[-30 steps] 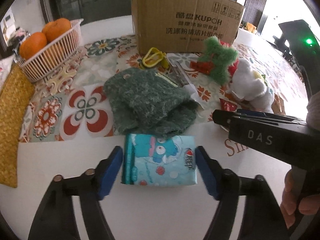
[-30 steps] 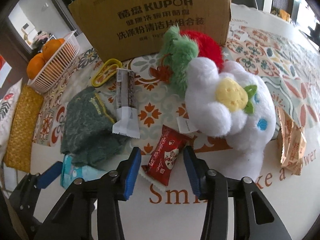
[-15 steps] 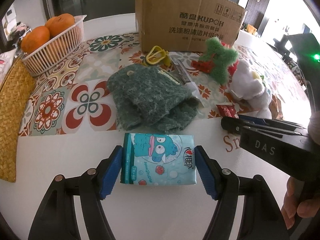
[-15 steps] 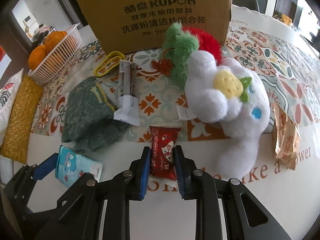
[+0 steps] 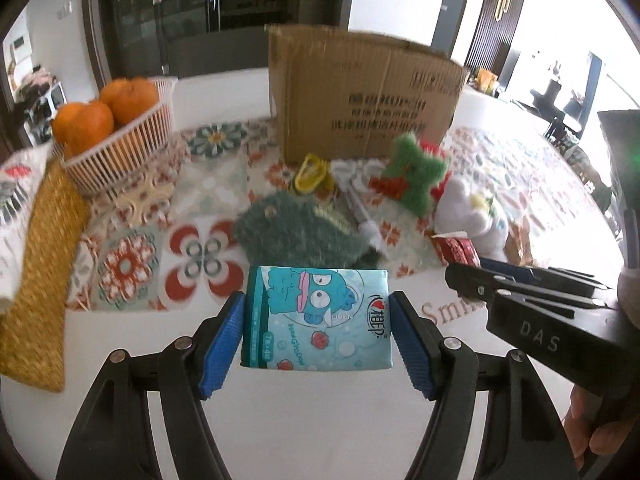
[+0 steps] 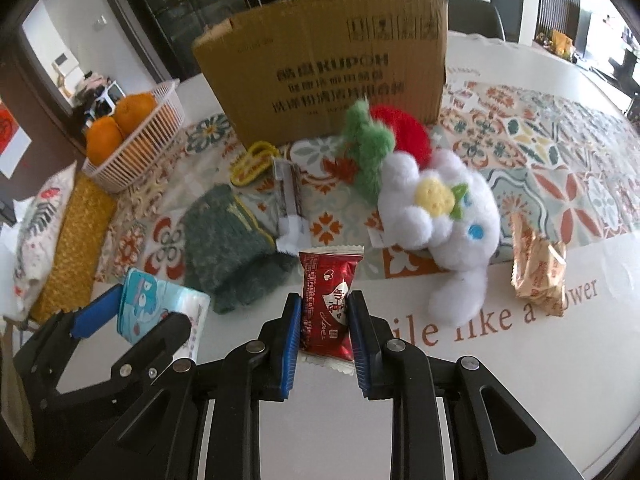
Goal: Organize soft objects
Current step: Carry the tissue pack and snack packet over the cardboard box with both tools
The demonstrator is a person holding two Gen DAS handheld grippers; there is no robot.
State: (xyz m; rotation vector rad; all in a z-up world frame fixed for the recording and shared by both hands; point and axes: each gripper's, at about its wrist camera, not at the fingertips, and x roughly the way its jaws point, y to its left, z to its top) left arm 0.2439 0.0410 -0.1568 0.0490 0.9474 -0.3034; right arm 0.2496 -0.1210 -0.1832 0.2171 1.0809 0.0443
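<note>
- My left gripper [image 5: 316,326] is clamped on the blue tissue pack [image 5: 316,316], low centre of the left wrist view; both blue pads touch its short sides. I judge it lifted, though contact with the table [image 5: 320,420] cannot be ruled out.
- My right gripper [image 6: 324,320] is closed on the red snack packet [image 6: 327,304], centre of the right wrist view, gripped near its lower half.
- Risk: the tissue pack is soft; too firm a squeeze could buckle it, too light and it may slide out.
- Risk: the packet's slick film and air cushion could let it slip or twist during carry.
- Risk: both grippers sit close together at lower frame; crossing paths toward the cardboard box [image 6: 324,68], upper centre, could cause a collision.
- Risk: the white plush [image 6: 436,208] and green knit item [image 6: 228,240] lie just ahead; a low pass might drag them.
</note>
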